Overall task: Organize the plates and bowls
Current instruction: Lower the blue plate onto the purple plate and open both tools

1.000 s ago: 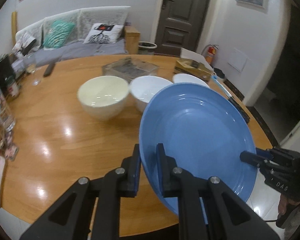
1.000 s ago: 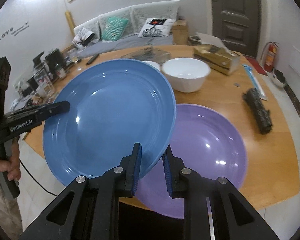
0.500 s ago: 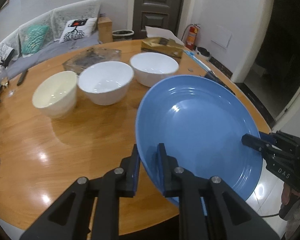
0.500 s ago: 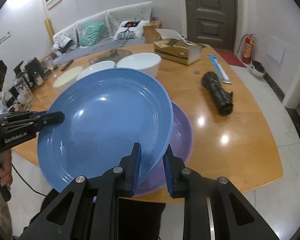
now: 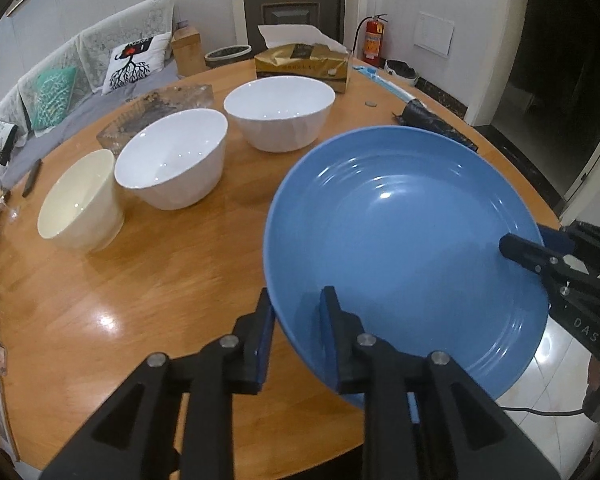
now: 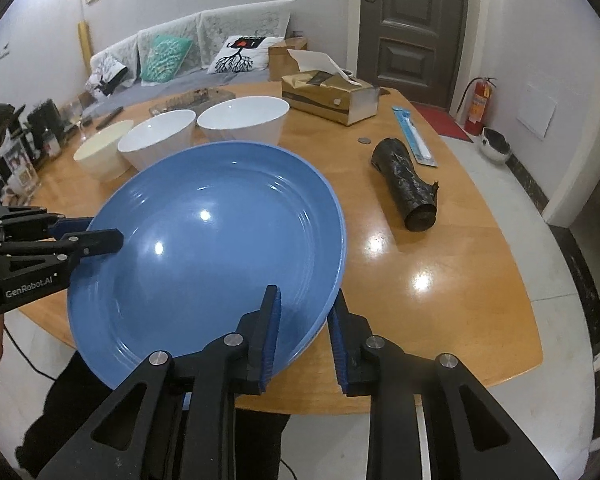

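Round glossy blue plate (image 6: pixel 204 248) set down — left tool (image 5: pixel 296 320) opening off its rim, right tool (image 6: pixel 304 320) barely apart around it; three bowls at eleven o'clock unstacked.

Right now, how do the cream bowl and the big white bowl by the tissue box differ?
The cream bowl is off-white, narrower and steeper-sided; the big white bowl is bright white, wider and more flared. The cream bowl is at the row's far end from the tissue box; the white one is right beside it. Both stand upright, empty.

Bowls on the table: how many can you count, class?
3, in a row behind the blue plate: cream bowl at the left, white bowl in the middle, white bowl nearest the tissue box.
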